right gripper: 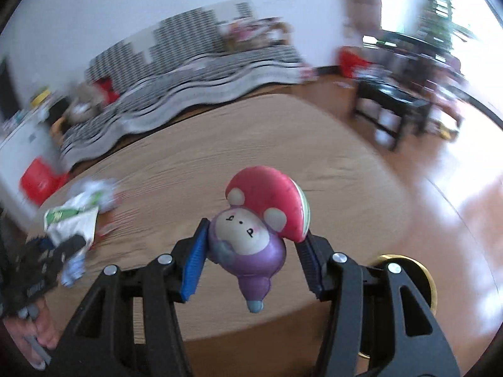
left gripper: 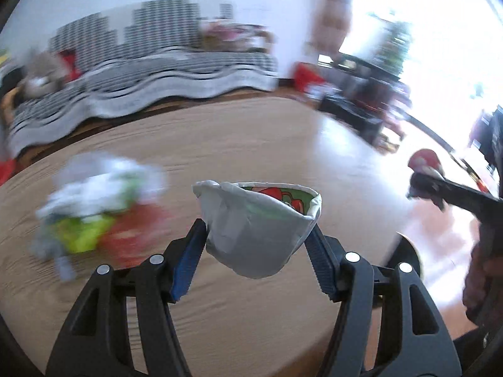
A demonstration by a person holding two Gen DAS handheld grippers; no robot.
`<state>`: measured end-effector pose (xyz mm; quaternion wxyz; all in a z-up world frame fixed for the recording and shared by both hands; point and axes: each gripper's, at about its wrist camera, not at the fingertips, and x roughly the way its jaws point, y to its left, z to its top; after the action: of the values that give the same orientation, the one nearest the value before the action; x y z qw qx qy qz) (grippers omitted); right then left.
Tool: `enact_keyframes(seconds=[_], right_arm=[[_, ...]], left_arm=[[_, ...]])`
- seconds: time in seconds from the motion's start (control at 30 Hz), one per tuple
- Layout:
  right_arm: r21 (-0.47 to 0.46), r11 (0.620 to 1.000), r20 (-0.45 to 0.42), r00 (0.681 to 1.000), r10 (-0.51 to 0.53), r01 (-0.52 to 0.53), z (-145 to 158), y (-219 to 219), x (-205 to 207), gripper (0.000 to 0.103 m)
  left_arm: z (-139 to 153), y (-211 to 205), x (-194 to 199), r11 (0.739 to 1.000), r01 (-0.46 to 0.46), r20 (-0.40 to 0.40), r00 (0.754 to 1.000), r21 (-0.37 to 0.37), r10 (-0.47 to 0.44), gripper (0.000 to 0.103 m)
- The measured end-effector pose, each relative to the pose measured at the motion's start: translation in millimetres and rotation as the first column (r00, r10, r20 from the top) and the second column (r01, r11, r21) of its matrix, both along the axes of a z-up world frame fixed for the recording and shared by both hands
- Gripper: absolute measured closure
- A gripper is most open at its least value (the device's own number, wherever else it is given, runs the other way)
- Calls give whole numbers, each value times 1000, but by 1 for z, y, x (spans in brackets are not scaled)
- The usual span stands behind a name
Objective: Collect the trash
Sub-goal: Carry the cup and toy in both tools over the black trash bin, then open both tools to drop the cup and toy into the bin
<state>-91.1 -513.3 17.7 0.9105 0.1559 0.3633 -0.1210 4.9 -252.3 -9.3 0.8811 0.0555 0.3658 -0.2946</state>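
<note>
Left gripper (left gripper: 257,235) clamped on crumpled snack wrapper (left gripper: 256,226); right gripper (right gripper: 253,245) clamped on mushroom squishy toy (right gripper: 261,226). Risk: soft toy slipping free mid-swing. Wrapper pile (left gripper: 94,207) waiting at nine o'clock.

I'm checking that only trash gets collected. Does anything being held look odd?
Yes. The right gripper is shut on a mushroom-capped toy figure, which looks intact and more like a toy than rubbish. The left gripper holds a crumpled wrapper, as expected. More wrappers lie on the wooden table.
</note>
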Motion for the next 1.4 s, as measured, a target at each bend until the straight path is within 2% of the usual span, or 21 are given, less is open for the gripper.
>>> enact_keyframes(seconds=[0.1,0.17,0.27,0.43,0.53,0.63,0.9,0.93,1.0,1.17,1.33,1.4], right_arm=[[5,991,-20,991,-131,132,-8,-55,-34,50],[16,980,-45,979,-198,199,-17,-86,-56,49],[45,950,-132,944,-301,309,-43,-134,-90,49],[133,911,-256,902,-347,389,-86,-175,-123,49],[166,895,-312,883,-351,414,-105,-192,-134,49],[178,886,-339,872,-352,427,-117,-195,-133,49],[173,881,-323,871,-371,439,-117,-202,-134,46],[172,881,-322,870,-373,441,-117,-204,-133,45],[176,875,-314,868,-384,451,-116,-206,-136,27],[170,862,-291,860,-419,477,-109,-207,-142,25],[194,853,-260,864,-432,485,-95,-201,-137,20],[194,862,-225,877,-425,468,-81,-193,-130,16]], left_arm=[[-12,-65,-23,989,141,-44,989,-33,-142,41],[-23,-110,-44,972,232,-62,970,-37,-234,41],[-52,-170,-74,933,357,-124,925,-43,-360,41],[-107,-234,-96,891,454,-230,865,-21,-446,41],[-132,-259,-97,876,483,-259,847,6,-465,41],[-151,-276,-96,872,489,-294,834,3,-467,41],[-156,-290,-102,864,504,-324,816,-8,-479,41],[-157,-292,-102,863,506,-322,816,-7,-480,39],[-161,-297,-101,864,504,-317,820,2,-477,31],[-162,-299,-100,872,489,-313,829,2,-464,21],[-140,-288,-101,874,486,-293,836,0,-464,16],[-126,-278,-102,873,488,-265,842,5,-469,14]])
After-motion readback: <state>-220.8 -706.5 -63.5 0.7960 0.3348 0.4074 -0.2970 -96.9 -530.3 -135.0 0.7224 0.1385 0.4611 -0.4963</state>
